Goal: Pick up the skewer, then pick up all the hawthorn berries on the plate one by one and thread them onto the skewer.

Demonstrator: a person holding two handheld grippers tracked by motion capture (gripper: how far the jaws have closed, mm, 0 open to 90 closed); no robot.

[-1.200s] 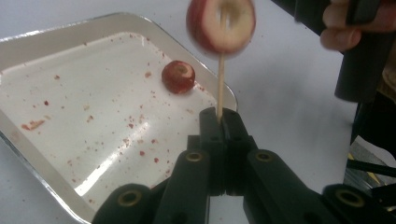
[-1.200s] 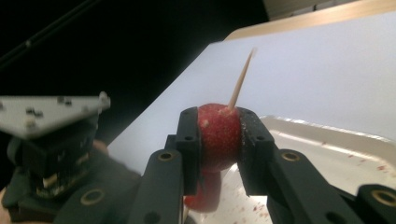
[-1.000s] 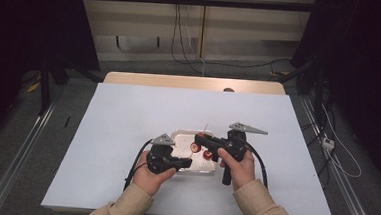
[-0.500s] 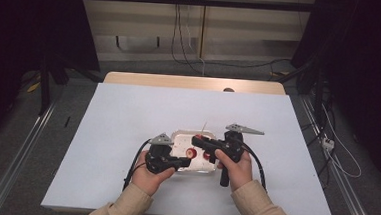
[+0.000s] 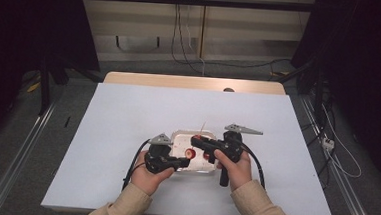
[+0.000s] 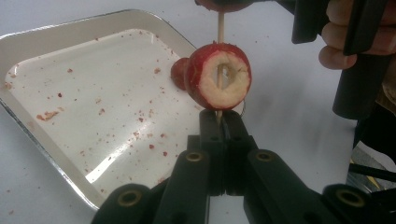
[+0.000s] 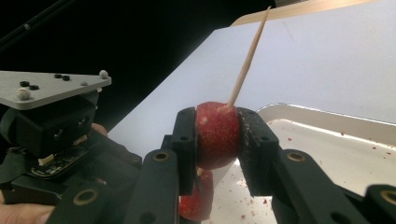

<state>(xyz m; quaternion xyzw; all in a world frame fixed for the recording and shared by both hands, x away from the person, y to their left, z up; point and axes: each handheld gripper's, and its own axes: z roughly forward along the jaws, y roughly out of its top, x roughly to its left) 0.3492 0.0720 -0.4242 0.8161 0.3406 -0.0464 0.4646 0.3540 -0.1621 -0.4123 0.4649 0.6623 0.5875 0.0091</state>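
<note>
Left gripper [image 5: 181,161]: held level in the person's left hand [image 5: 150,177], forearm entering from the near edge of the surface [image 5: 128,113], jaws pointing toward the right gripper. Jaws closed tight on the lower end of a wooden skewer [image 6: 220,28], which rises straight up from between the tips.

Cut fruit piece [image 6: 218,76]: red skin, pale flesh, hollow centre; threaded on the skewer just above the left gripper's tips, cut face turned toward that gripper's camera. A second, smaller red piece [image 6: 178,73] sits just behind it, partly hidden.

Right gripper [image 5: 197,139]: held in the person's right hand [image 5: 235,168], handle pointing down toward the person, jaws directed toward the left gripper and standing above it. Jaws partly apart, pads pressed on either side of a round red fruit [image 7: 216,134]; they have just been easing open slightly with the fruit between them. The skewer's pointed end [image 7: 248,56] stands out of the top of this fruit, slanting up and away beyond the jaws.

Tray [image 6: 32,42]: shallow, metal, rounded corners; lies under and beyond both grippers, its floor speckled with red crumbs.

Both hands close together, grippers near touching over the tray's near side.
</note>
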